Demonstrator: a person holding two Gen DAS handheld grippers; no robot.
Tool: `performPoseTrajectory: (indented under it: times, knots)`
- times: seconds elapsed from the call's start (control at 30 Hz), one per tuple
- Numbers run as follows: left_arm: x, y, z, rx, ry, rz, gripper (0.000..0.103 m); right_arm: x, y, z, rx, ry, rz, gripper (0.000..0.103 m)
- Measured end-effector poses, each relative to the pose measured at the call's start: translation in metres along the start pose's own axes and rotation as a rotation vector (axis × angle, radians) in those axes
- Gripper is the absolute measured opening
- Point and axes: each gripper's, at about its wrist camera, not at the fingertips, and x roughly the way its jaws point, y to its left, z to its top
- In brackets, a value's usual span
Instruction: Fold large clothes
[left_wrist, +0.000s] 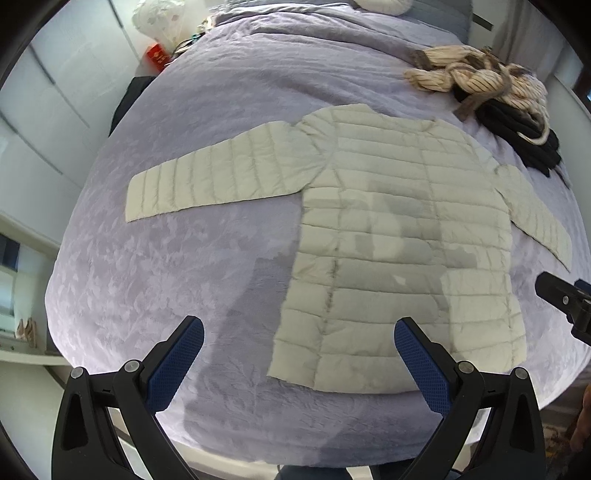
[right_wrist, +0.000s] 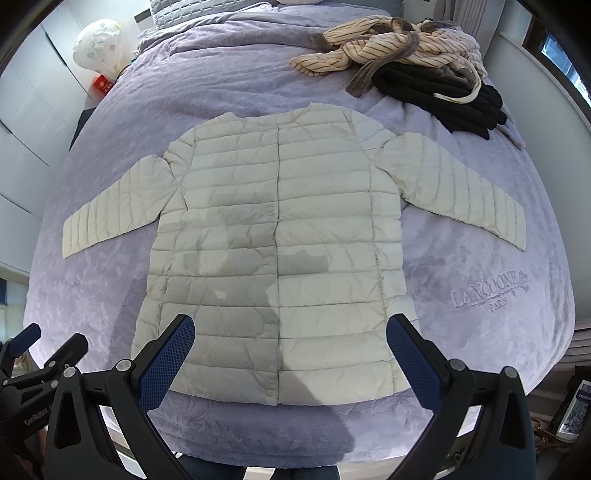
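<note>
Across the lavender bedspread (right_wrist: 480, 266) a cream quilted jacket (right_wrist: 277, 236) lay flat and face up, its snap placket running down the middle and both sleeves spread outward and slightly down toward the near edge of the bed. Its hem sat close to that near edge, collar pointing toward the headboard. The left gripper (left_wrist: 299, 358) hovered above the bed just in front of the jacket's lower left corner, its blue-padded fingers (left_wrist: 177, 365) spread wide and holding nothing; one finger sat over bare bedspread, the other over the hem area of the jacket as seen from the left wrist camera. The right gripper (right_wrist: 290, 354) hung over the hem near the placket, its fingers likewise wide apart and empty, the cloth visible between them. In the right wrist view the left gripper showed at the lower left corner, beside the bed's edge. Shadows of the tools fell over the jacket's front and the bedspread below it. Embossed lettering (right_wrist: 487, 291) marked the bedspread to the right of the jacket. Farther back on the right side of the bed, well apart from the jacket, a striped cream garment (right_wrist: 391, 48) lay bunched on top of a dark one (right_wrist: 443, 99). At the far left, beside the bed, stood a white patterned bag (right_wrist: 98, 46) and a small red box (right_wrist: 101, 85).
</note>
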Motion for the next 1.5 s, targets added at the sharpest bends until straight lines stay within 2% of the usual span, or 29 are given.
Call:
performPoseTrajectory:
  times: [0.17, 0.23, 0.27, 0.43, 0.57, 0.7, 0.8, 0.9, 1.0, 1.1, 1.23, 1.3, 1.37, 1.4, 1.5]
  knots:
    - [0.013, 0.028, 0.006, -0.038, -0.069, -0.022, 0.103, 0.014, 0.014, 0.006, -0.009, 0.033, 0.016, 0.103]
    - [0.02, 0.041, 0.008, -0.052, -0.055, -0.027, 0.103, 0.02, 0.023, 0.009, -0.02, 0.038, 0.02, 0.103]
    - [0.026, 0.046, 0.007, -0.057, -0.001, -0.01, 0.103, 0.025, 0.028, 0.01, -0.027, 0.046, 0.032, 0.103]
    - [0.061, 0.08, 0.015, -0.13, 0.05, -0.035, 0.103, 0.052, 0.056, 0.02, -0.049, 0.099, 0.081, 0.103]
    - [0.093, 0.116, 0.028, -0.2, 0.056, -0.026, 0.103, 0.078, 0.082, 0.028, -0.069, 0.101, 0.15, 0.103]
    - [0.125, 0.159, 0.045, -0.294, 0.023, -0.038, 0.103, 0.112, 0.116, 0.036, -0.114, 0.141, 0.197, 0.103]
    - [0.147, 0.195, 0.057, -0.398, 0.003, -0.108, 0.103, 0.133, 0.137, 0.046, -0.137, 0.183, 0.21, 0.103]
    - [0.17, 0.231, 0.07, -0.509, -0.032, -0.173, 0.103, 0.15, 0.159, 0.061, -0.181, 0.157, 0.19, 0.103]
    - [0.192, 0.257, 0.081, -0.584, -0.059, -0.216, 0.103, 0.169, 0.182, 0.078, -0.229, 0.149, 0.17, 0.103]
    - [0.215, 0.276, 0.087, -0.646, -0.08, -0.259, 0.103, 0.191, 0.202, 0.095, -0.243, 0.143, 0.191, 0.103]
    - [0.244, 0.294, 0.095, -0.699, -0.095, -0.286, 0.103, 0.211, 0.226, 0.118, -0.249, 0.081, 0.217, 0.101]
    - [0.253, 0.302, 0.095, -0.713, -0.103, -0.286, 0.103, 0.216, 0.232, 0.128, -0.233, 0.037, 0.241, 0.083]
    - [0.262, 0.309, 0.095, -0.734, -0.109, -0.289, 0.103, 0.225, 0.237, 0.139, -0.208, 0.023, 0.262, 0.036]
    - [0.265, 0.312, 0.095, -0.741, -0.117, -0.292, 0.103, 0.23, 0.237, 0.143, -0.19, 0.03, 0.27, 0.031]
    - [0.275, 0.316, 0.098, -0.76, -0.138, -0.283, 0.103, 0.248, 0.241, 0.154, -0.133, 0.046, 0.321, 0.028]
